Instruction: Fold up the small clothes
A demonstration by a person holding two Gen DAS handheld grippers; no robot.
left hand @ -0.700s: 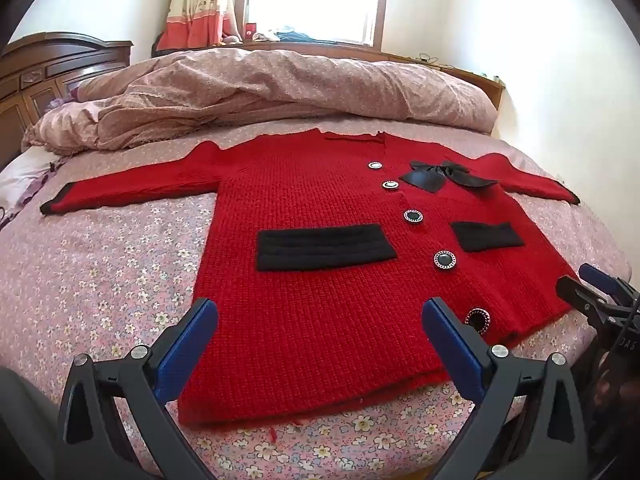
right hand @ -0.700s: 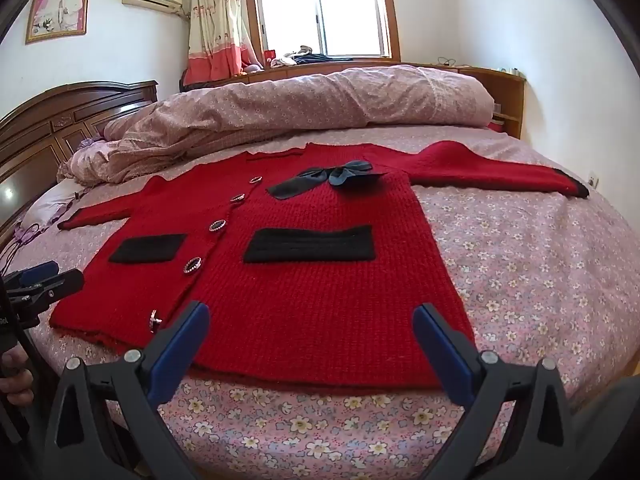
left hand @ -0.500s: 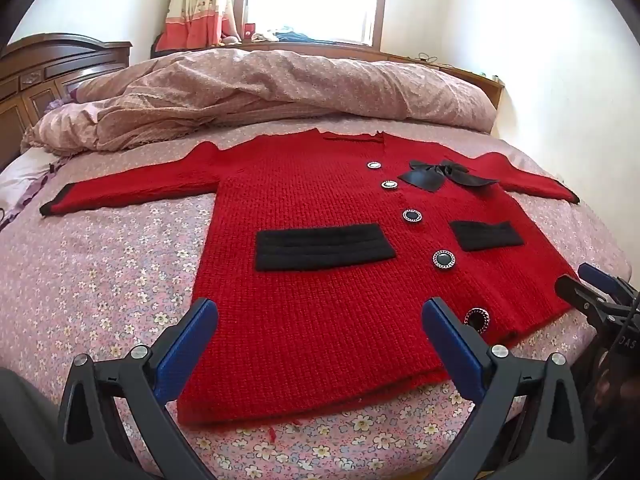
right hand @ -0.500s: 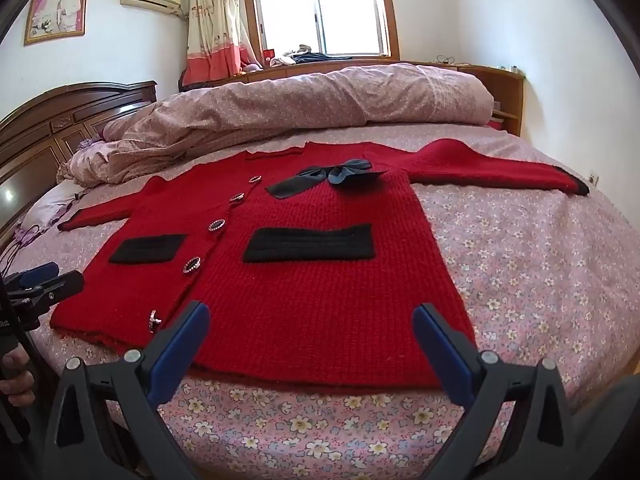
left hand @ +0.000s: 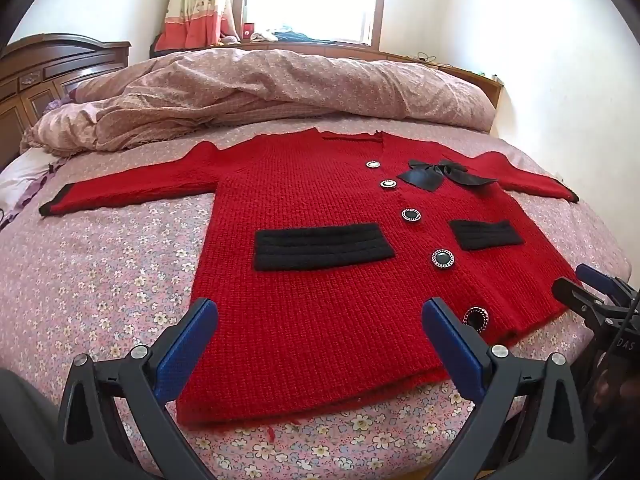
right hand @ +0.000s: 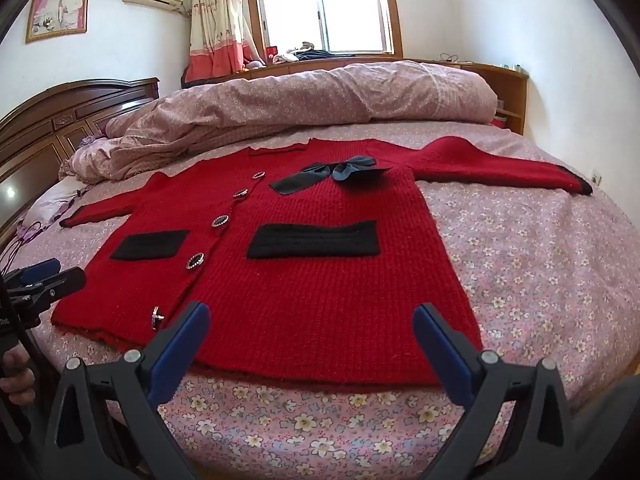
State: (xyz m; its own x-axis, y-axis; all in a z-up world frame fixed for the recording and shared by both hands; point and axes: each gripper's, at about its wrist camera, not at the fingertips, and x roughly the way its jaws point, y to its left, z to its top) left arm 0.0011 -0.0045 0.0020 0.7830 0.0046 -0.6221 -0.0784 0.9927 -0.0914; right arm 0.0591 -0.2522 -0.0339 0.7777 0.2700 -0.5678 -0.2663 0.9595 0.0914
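Observation:
A small red knitted cardigan [left hand: 320,208] [right hand: 320,280] lies flat and face up on the bed, both sleeves spread out sideways. It has black pockets, a row of round buttons and a black bow [left hand: 444,174] near the collar. My left gripper [left hand: 320,320] hovers open above the hem's left half, with nothing between its blue pads. Over the hem's right half my right gripper [right hand: 310,322] is open too, and empty. Each gripper shows at the edge of the other's view: the right gripper [left hand: 592,296], the left gripper [right hand: 44,276].
The bed's flowered pink sheet [left hand: 100,280] surrounds the cardigan. A rumpled pink duvet [left hand: 260,88] is heaped behind the collar. A dark wooden headboard [right hand: 60,120] stands at the left, white walls and a window beyond. A hand [right hand: 16,372] holds the left gripper's handle.

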